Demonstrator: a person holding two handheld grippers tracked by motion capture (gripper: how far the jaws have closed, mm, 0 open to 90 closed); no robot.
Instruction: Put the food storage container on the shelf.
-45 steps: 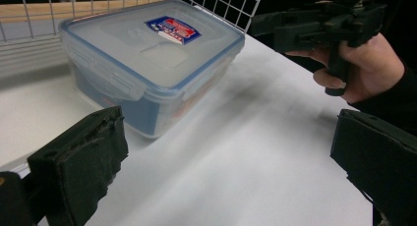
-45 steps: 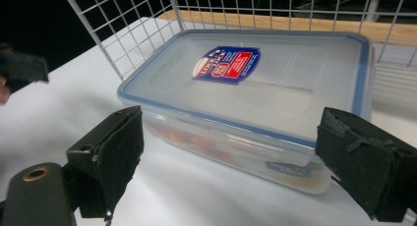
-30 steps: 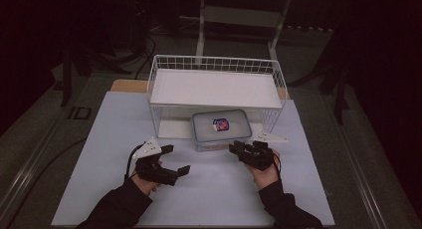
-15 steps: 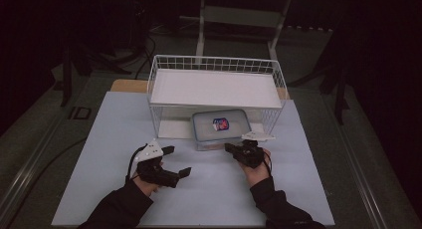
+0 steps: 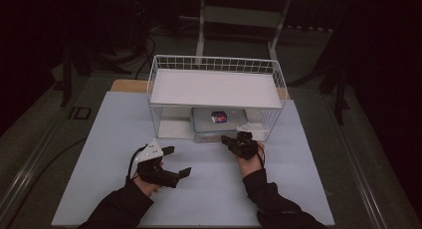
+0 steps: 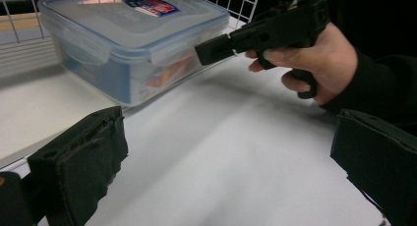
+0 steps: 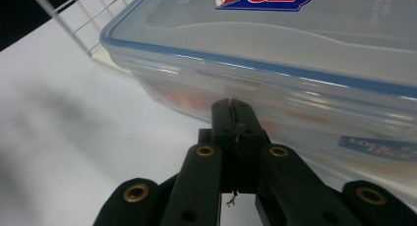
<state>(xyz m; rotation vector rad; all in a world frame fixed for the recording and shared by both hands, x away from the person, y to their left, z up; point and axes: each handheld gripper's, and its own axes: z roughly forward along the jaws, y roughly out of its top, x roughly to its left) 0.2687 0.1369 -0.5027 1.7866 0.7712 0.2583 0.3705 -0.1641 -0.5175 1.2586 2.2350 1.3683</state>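
White wire rack point(image 5: 215, 87) on pale table point(image 5: 109, 139)

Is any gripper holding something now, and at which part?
Nothing is held. The right gripper is shut, empty, at the plastic box's side; the left gripper is open.

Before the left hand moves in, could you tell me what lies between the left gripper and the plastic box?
Only bare white tabletop between the left gripper and the plastic box, as the left gripper view shows.

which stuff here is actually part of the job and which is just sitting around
In the job:
- lidded box under the wire rack
- right gripper, shut, tips at the box's front
- left gripper, open, on the mat

Lying about:
- floor cables
- metal stand behind the table
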